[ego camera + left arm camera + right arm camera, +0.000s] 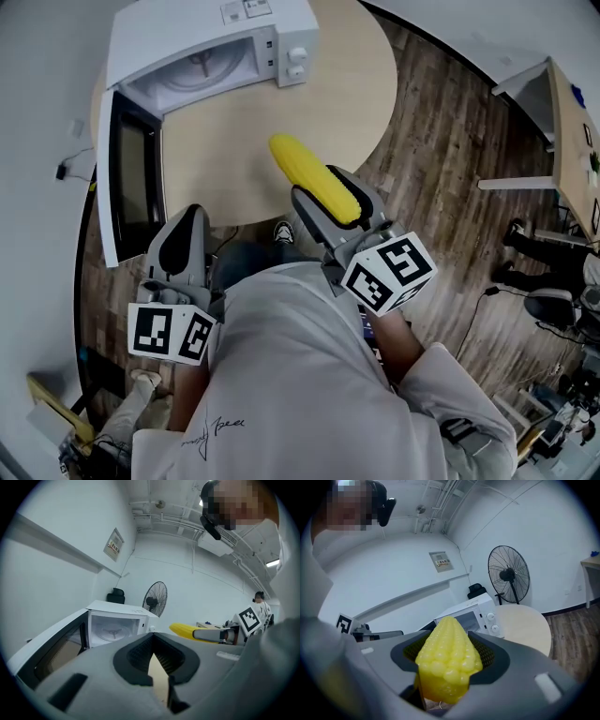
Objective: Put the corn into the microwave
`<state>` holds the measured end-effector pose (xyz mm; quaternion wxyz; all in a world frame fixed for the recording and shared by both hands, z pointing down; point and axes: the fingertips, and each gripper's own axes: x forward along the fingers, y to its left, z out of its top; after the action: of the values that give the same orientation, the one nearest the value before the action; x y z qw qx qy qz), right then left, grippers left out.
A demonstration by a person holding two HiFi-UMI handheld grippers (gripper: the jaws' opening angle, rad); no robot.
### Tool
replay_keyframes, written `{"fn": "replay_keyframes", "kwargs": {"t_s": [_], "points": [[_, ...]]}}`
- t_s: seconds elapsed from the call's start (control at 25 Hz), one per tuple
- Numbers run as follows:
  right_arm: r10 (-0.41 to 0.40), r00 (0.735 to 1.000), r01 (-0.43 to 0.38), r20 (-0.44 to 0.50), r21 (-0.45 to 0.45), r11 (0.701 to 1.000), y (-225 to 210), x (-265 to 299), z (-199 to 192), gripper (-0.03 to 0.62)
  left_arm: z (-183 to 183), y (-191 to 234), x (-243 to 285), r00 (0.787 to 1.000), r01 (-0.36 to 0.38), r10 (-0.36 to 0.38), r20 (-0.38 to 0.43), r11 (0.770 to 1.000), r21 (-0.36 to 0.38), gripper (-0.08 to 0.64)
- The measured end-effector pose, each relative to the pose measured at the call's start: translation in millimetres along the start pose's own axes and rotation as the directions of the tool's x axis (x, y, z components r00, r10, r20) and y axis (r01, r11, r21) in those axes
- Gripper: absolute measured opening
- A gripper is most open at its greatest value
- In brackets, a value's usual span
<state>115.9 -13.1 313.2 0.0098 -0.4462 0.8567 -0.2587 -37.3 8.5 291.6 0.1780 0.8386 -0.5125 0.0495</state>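
Head view: one microwave, a white box with its door swung open, on one round tan table. One corn, yellow, knobbly and tapered, is pinched in the right gripper, near the microwave's front and outside it. Left gripper jaws are pressed together on nothing, by the microwave door. Only the gripper views show one fan, behind the microwave.

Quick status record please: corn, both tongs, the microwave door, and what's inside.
corn: held above the near edge of the table, tip toward the microwave, not yet inside
right tongs: shut on corn
left tongs: shut, empty, beside the door
microwave: on the table
door: swung wide open
turntable: bare
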Motion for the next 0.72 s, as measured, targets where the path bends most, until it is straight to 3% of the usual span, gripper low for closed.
{"fn": "replay_keyframes", "kwargs": {"t_s": [0.72], "points": [[0.053,0.996,-0.054,-0.065,-0.018,0.998,-16,55,-9,0.261,-10,28,9,0.996,-0.083,0.084,0.001,0.993,-0.079,-0.008]]}}
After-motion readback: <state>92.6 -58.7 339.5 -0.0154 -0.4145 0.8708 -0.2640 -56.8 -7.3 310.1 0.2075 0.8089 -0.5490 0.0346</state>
